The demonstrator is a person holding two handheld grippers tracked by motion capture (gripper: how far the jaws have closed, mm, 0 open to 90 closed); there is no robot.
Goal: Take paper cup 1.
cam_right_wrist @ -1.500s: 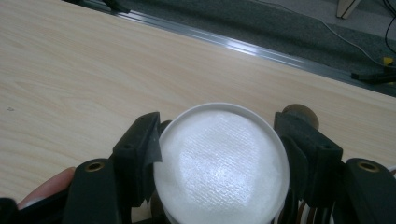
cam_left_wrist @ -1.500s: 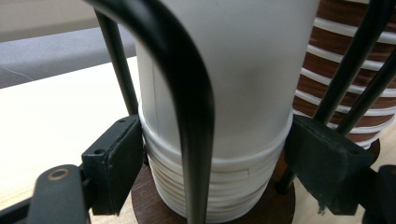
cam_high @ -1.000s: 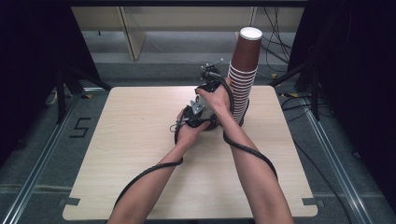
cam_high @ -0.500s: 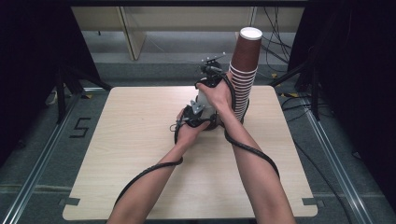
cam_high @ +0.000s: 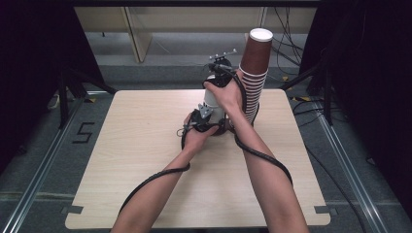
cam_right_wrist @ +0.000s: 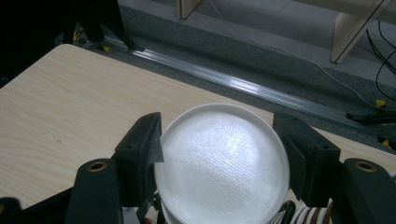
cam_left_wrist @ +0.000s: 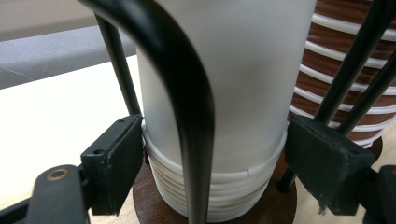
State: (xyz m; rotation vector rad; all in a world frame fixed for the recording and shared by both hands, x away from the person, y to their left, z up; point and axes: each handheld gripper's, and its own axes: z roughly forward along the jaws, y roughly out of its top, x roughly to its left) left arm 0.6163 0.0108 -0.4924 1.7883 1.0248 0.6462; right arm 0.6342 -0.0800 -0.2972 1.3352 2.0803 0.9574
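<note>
A stack of upturned white cups [cam_left_wrist: 219, 196] stands on a round wooden base [cam_left_wrist: 154, 205] with thin black rods. My left gripper [cam_left_wrist: 215, 154] is shut on the stack near its lower rims, one pad on each side. The top white cup [cam_right_wrist: 224, 177] sits between the jaws of my right gripper [cam_right_wrist: 217, 135], which is shut on its upturned bottom end. In the high view the right gripper [cam_high: 214, 90] grips that white cup [cam_high: 212, 102] above the left gripper [cam_high: 206, 117], past the table's middle.
A tall stack of brown cups [cam_high: 255, 68] stands just right of the white stack, also seen as brown cups [cam_left_wrist: 336, 70] behind the jaws. A black cable [cam_left_wrist: 187, 93] hangs across the left gripper view. The wooden table [cam_high: 136, 145] is bare on the left and front.
The right hand has risen a little with the top white cup in its jaws. The left hand has stayed on the stack.
</note>
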